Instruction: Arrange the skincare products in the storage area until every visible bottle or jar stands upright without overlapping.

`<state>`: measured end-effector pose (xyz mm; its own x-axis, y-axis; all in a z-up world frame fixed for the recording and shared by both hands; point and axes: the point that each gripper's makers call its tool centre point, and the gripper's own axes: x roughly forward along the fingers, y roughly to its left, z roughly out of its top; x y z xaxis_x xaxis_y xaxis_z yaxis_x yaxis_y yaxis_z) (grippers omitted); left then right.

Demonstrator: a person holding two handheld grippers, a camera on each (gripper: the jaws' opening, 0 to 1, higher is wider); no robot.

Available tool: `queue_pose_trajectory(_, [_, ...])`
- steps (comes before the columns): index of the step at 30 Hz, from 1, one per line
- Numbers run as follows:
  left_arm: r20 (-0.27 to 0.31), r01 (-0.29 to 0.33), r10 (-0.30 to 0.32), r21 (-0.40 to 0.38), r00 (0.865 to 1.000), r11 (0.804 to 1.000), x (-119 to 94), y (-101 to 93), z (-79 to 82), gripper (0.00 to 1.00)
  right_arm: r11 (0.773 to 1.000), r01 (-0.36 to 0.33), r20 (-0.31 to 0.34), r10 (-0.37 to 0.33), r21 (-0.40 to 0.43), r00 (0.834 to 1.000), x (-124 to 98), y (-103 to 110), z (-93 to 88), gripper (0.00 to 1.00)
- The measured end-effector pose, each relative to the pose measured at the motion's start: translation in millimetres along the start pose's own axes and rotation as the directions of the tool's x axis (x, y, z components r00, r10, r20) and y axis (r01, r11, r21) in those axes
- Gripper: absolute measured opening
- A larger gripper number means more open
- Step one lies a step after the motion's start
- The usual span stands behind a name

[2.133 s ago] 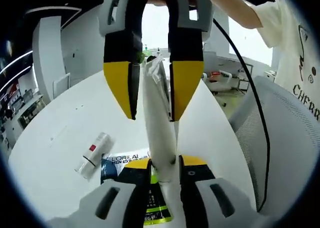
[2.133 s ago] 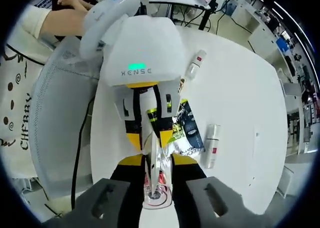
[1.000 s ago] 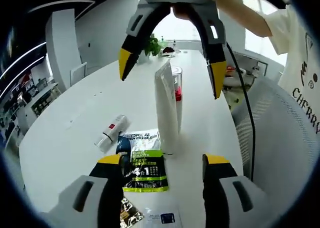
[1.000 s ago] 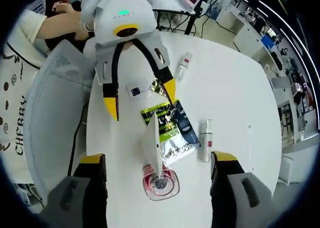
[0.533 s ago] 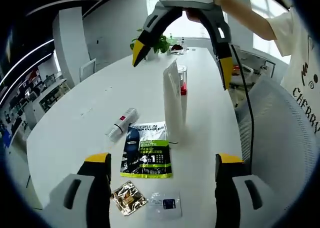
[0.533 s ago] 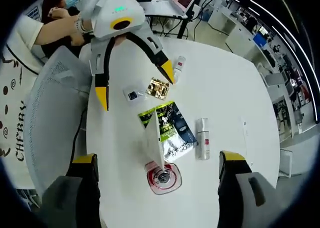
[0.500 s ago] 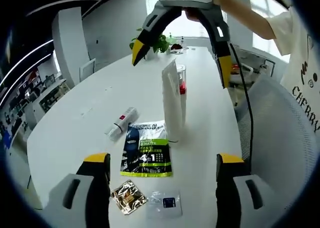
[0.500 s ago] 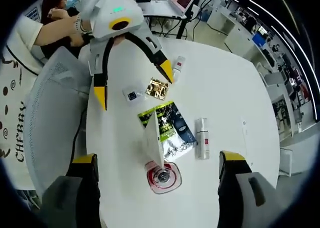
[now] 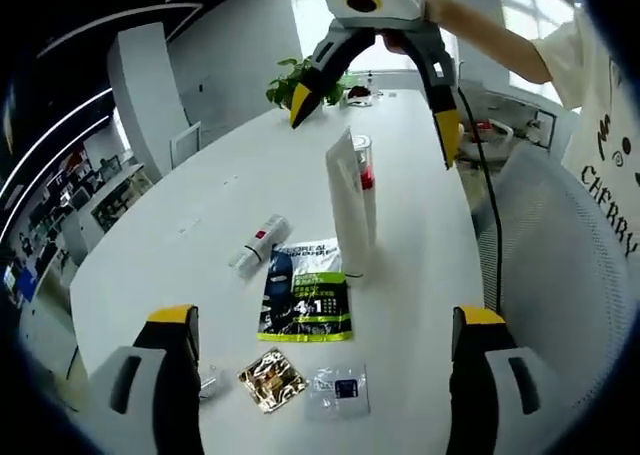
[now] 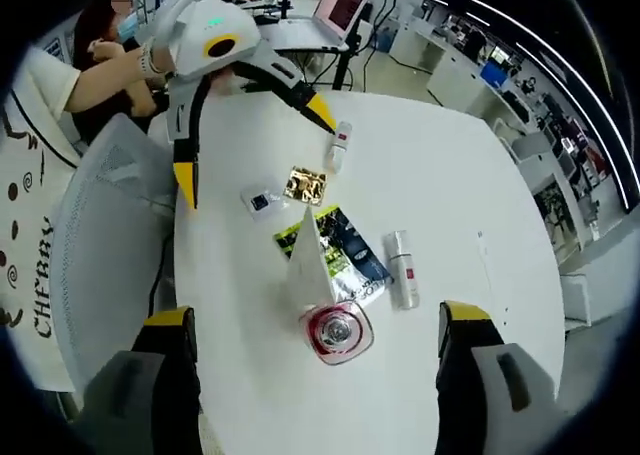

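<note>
A white tube (image 9: pixel 347 213) stands upright on the white table (image 9: pixel 180 275), right beside a clear jar with a red top (image 9: pixel 365 171). A white bottle with a red label (image 9: pixel 258 245) lies on its side to the left. My left gripper (image 9: pixel 324 317) is open and well back from the tube, with nothing in it. Facing it, my right gripper (image 9: pixel 373 120) hangs open above the table's far side. In the right gripper view the tube (image 10: pixel 305 260), jar (image 10: pixel 336 331) and lying bottle (image 10: pixel 402 268) sit below my open right gripper (image 10: pixel 315 315). The left gripper (image 10: pixel 254 148) is open, and a small bottle (image 10: pixel 341 145) lies beyond.
A dark and green sachet (image 9: pixel 305 305), a gold foil sachet (image 9: pixel 273 380) and a clear sachet (image 9: pixel 338 393) lie flat in front of the tube. A mesh chair (image 10: pixel 100 235) stands at the table's edge, beside a person in a pale shirt (image 9: pixel 600 175).
Both grippers were shut on the white tube, then opened and let it go. They have since drawn back and apart, and the tube stays standing by the jar.
</note>
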<state>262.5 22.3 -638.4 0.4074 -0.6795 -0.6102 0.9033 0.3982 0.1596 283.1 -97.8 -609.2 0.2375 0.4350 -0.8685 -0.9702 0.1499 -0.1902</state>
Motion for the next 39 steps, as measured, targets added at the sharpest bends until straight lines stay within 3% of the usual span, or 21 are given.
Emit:
queue_pose_trajectory(7, [-0.006,-0.028,0.027,-0.023,1.000,0.999,-14,-3.1,-0.8,0.99,0.999,0.014,0.031,-0.015,0.033,0.999,-4,2,-1.9,1.00])
queue_pose_trajectory(13, [-0.043,-0.075,0.072,-0.066,0.996,0.995,-19,12.0,-13.6,0.99,0.998,0.039,0.058,-0.042,0.056,0.997,-10,0,-4.2,1.00])
queue_pose_trajectory(20, [-0.066,-0.068,0.063,-0.080,0.996,0.994,-23,7.5,-21.4,0.99,0.995,0.043,0.072,-0.050,0.090,0.996,-9,8,-13.8,1.00])
queue_pose_trajectory(25, [-0.050,-0.073,0.068,-0.105,0.996,0.992,-23,4.5,-21.9,0.99,0.990,0.059,0.097,-0.071,0.127,0.993,-10,14,-20.2,1.00])
queue_pose_trajectory(27, [-0.015,-0.131,0.131,-0.038,0.991,0.991,-24,12.5,-15.2,0.99,0.986,0.058,0.119,-0.077,0.155,0.990,-9,15,-23.0,1.00])
queue_pose_trajectory(29, [-0.013,-0.137,0.137,0.006,0.991,0.991,-25,9.8,-13.6,0.99,0.980,0.055,0.150,-0.084,0.192,0.985,-8,17,-24.0,1.00])
queue_pose_trajectory(39, [-0.019,-0.140,0.140,-0.014,0.990,0.990,-29,10.8,-14.7,0.99,0.969,0.099,0.153,-0.136,0.226,0.979,-10,21,-40.1,1.00])
